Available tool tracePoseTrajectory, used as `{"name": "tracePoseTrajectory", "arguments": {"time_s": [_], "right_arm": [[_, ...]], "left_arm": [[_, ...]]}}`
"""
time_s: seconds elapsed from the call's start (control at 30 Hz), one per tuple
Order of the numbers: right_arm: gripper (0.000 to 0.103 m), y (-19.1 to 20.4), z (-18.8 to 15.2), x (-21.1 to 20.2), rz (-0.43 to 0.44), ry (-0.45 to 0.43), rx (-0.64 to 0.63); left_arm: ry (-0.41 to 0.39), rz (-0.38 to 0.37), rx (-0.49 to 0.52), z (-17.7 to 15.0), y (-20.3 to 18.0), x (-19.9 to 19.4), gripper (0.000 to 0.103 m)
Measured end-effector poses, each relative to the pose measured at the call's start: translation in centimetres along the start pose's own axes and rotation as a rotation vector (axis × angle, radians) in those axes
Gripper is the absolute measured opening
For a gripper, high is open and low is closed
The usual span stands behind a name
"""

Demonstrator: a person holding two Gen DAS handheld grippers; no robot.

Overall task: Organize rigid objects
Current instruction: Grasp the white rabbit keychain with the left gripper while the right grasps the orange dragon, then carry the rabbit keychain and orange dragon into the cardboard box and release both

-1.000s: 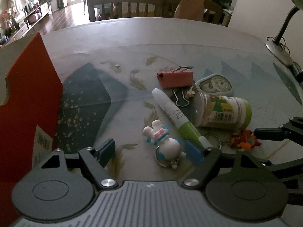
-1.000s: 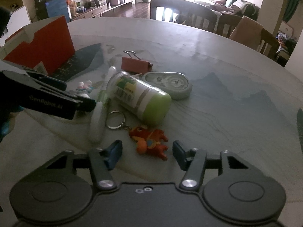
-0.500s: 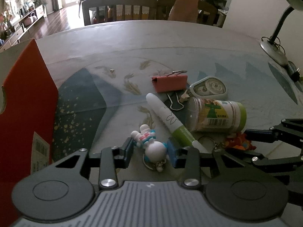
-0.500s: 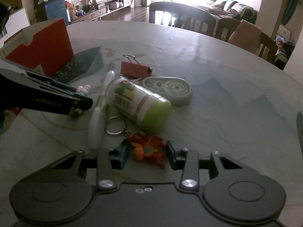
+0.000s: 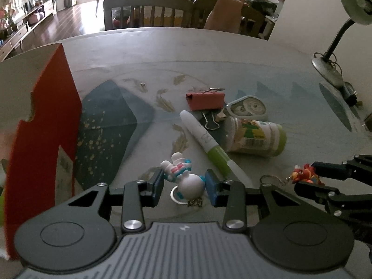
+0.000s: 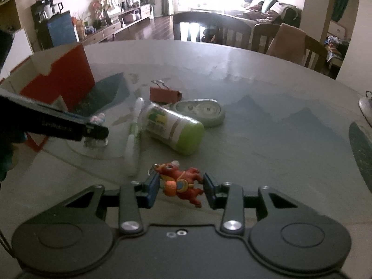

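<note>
My left gripper is shut on a white rabbit keychain with pink and blue stripes, lifted just off the round table. My right gripper is shut on an orange-red figurine keychain, also raised; in the left wrist view the same figurine keychain shows at the right with its ring hanging. On the table lie a white and green marker, a green-capped jar on its side, a red binder clip and a correction tape dispenser.
A red and white cardboard box stands open at the left edge of the table. A desk lamp stands at the far right. Wooden chairs line the far side. The left gripper's arm crosses the right wrist view.
Both grippers closed, the left on the rabbit keychain and the right on the orange figurine keychain, and both have since lifted their keychains off the table.
</note>
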State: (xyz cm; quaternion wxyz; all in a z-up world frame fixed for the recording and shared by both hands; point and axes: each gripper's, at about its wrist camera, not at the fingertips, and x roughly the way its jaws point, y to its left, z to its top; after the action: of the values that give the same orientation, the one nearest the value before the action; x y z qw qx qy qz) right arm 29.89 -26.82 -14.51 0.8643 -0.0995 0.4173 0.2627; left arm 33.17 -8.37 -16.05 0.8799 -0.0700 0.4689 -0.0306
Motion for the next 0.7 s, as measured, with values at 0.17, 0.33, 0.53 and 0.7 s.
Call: {"name": "tracePoseTrajectory", "arguments": {"time_s": [0.17,0.33,0.53,0.7], "right_arm": [[0.04,0.6,0.3,-2.0,0.017,-0.021,0.017],[0.04,1.7,1.0,-3.9,0.031,-0.047,0.018],[0.04,3.5,2.4,-6.1,0.066,-0.081,0.017],[0.04,5.8,3.6,-7.2,0.075,-0.103,-0.012]], "left_arm": [[-0.008,-0.018,0.001,-0.3,-0.1,-1.8,0.038],[-0.02,-0.039,-0.006,-0.4,0.1,-4.1,0.038],[-0.033,-0.085,-0.026,-0.4,1.1,-7.0,0.038],[-0.064,-0.096,-0.015,-0.1,2.1,-9.4,0.038]]}}
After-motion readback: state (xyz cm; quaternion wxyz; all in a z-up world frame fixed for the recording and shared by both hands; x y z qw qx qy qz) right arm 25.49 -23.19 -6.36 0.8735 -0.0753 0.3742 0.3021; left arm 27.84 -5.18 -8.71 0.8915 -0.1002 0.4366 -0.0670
